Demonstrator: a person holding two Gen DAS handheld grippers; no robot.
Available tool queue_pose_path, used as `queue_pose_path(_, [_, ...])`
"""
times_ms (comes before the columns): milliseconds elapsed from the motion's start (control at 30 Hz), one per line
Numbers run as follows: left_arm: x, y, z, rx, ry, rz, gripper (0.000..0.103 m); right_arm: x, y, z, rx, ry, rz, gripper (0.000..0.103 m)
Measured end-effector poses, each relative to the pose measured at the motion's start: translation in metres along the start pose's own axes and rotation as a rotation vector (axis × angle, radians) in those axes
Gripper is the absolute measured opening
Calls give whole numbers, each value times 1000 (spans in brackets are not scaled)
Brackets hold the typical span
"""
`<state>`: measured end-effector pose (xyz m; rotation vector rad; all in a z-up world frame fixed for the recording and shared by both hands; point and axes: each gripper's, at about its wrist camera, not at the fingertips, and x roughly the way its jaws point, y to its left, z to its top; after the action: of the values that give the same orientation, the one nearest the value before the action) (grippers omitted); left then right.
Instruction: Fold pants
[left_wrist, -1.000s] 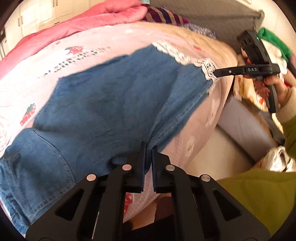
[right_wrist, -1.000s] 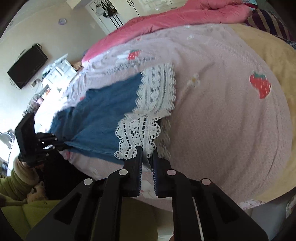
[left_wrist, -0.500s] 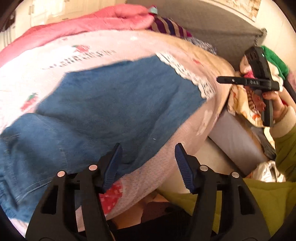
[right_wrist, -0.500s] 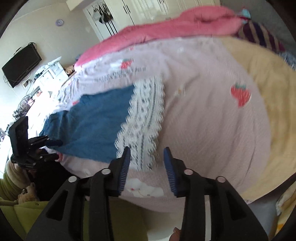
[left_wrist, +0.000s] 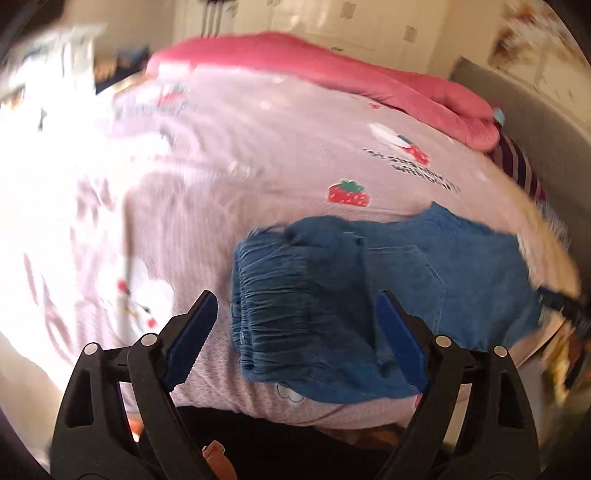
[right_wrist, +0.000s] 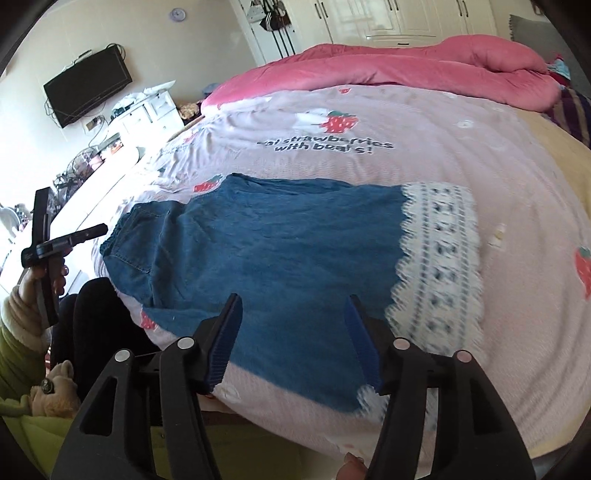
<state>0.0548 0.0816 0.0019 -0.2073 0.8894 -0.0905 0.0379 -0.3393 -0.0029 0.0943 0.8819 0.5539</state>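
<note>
The pants (right_wrist: 266, 251), blue denim with a broad white lace hem (right_wrist: 439, 258), lie flat across the pink strawberry-print bedspread (right_wrist: 369, 122), near the front edge of the bed; the gathered waistband (left_wrist: 295, 306) is toward the left side and the lace hem toward the right; the left gripper (left_wrist: 295, 332) hangs over the waistband with its blue-padded jaws opening, spread wide to either side of the gathered cloth and, as far as the blurred left wrist view shows, not pressing it; the right gripper (right_wrist: 293, 336) hangs over the near edge of the leg just beside the lace, its jaws opening too, the denim seen between them but not pinched; in the right wrist view the left gripper shows again at the far left, held in a hand (right_wrist: 48, 277) with a cream cuff and green sleeve (right_wrist: 14, 354), just off the waistband end of the pants; a rolled pink quilt (right_wrist: 406, 62) lies along the far side of the bed; a black television (right_wrist: 86, 86) hangs on the wall beyond, above a white dresser (right_wrist: 147, 110); white wardrobe doors (right_wrist: 388, 18) stand at the back.
</note>
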Motion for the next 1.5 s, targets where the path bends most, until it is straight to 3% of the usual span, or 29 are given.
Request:
queue_pose_path(67, [20,8,4,-80,46,-38,80,6,2,4,-4,7,-1,60])
queue_pose_path(100, [30,8,6,-92,70,-10,73,10,2,6,-2,9,-9,60])
queue_pose_path(133, [37,6,6,-89,82,20,41,14,1,7,0,18,-15,60])
queue_pose_path(200, [49,3,12,-77,78,52,29,21,-1,6,-2,33,-39,60])
queue_pose_path(333, [48,16,32,-81,50,31,25,34,-6,6,12,66,-103,60])
queue_pose_path(467, [38,36,42,-102,14,21,25,41,-7,5,-3,59,-141,60])
queue_pose_path(700, [39,45,10,-115,41,13,31,52,-2,-2,-51,52,-163,72])
queue_pose_path(767, [36,48,8,-116,37,21,44,53,0,-2,-65,59,-167,76])
queue_pose_path(900, [19,51,7,-135,0,4,51,42,4,6,-44,59,-142,77])
queue_pose_path(1033, [-10,42,9,-88,-57,55,69,25,11,23,-40,10,-76,77])
queue_pose_path(1133, [-34,26,15,-38,-116,63,77,25,23,45,-77,-10,-46,78])
queue_pose_path(1233, [-46,-3,18,45,-146,18,79,35,36,68,-110,-6,-32,78])
queue_pose_path(1500, [1,-91,3,244,-23,-142,79,90,68,119,-195,69,46,78])
